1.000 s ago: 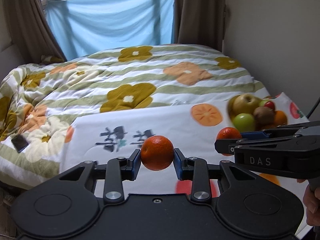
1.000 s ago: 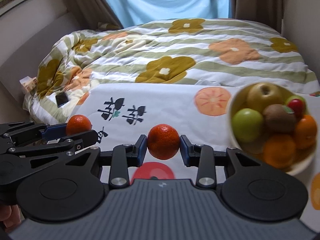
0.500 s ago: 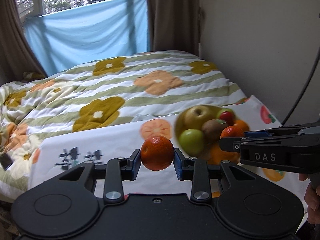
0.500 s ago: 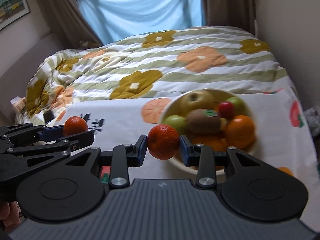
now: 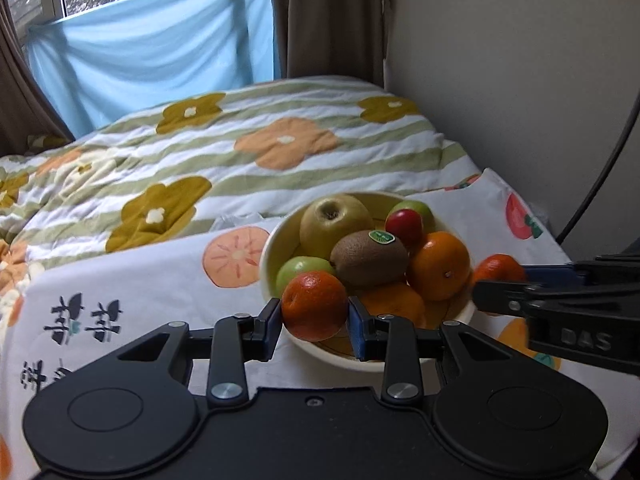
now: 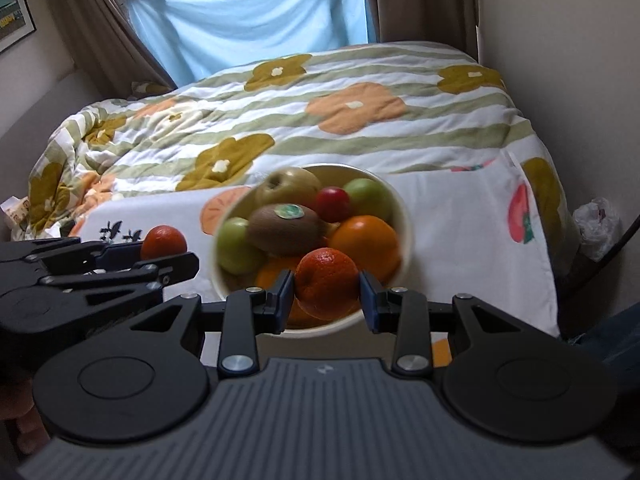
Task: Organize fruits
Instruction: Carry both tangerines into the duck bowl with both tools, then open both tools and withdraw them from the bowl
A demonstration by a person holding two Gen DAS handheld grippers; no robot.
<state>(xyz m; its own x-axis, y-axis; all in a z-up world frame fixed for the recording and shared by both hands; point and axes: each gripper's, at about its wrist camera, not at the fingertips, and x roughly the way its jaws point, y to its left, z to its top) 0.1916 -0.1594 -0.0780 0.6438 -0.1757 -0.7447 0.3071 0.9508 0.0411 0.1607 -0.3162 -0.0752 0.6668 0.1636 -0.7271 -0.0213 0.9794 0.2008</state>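
My left gripper [image 5: 314, 312] is shut on a tangerine [image 5: 314, 305], held at the near left rim of the cream fruit bowl [image 5: 267, 248]. My right gripper [image 6: 327, 289] is shut on a second tangerine [image 6: 327, 283], held over the bowl's near rim [image 6: 404, 216]. The bowl holds a yellow apple [image 5: 335, 220], a kiwi [image 5: 370, 258], green apples, a small red fruit and oranges. The right gripper also shows at the right of the left wrist view [image 5: 496, 280], and the left gripper at the left of the right wrist view [image 6: 164, 248].
The bowl stands on a white cloth with fruit prints [image 5: 140, 280] at the foot of a bed with a flowered quilt [image 5: 240, 140]. A wall [image 5: 520, 80] is close on the right, with a black cable [image 5: 600, 184] along it. A plastic bag [image 6: 596, 224] lies beside the bed.
Both grippers have moved right and forward with their tangerines, from the open cloth to the bowl. The bowl now sits right before both sets of jaws.
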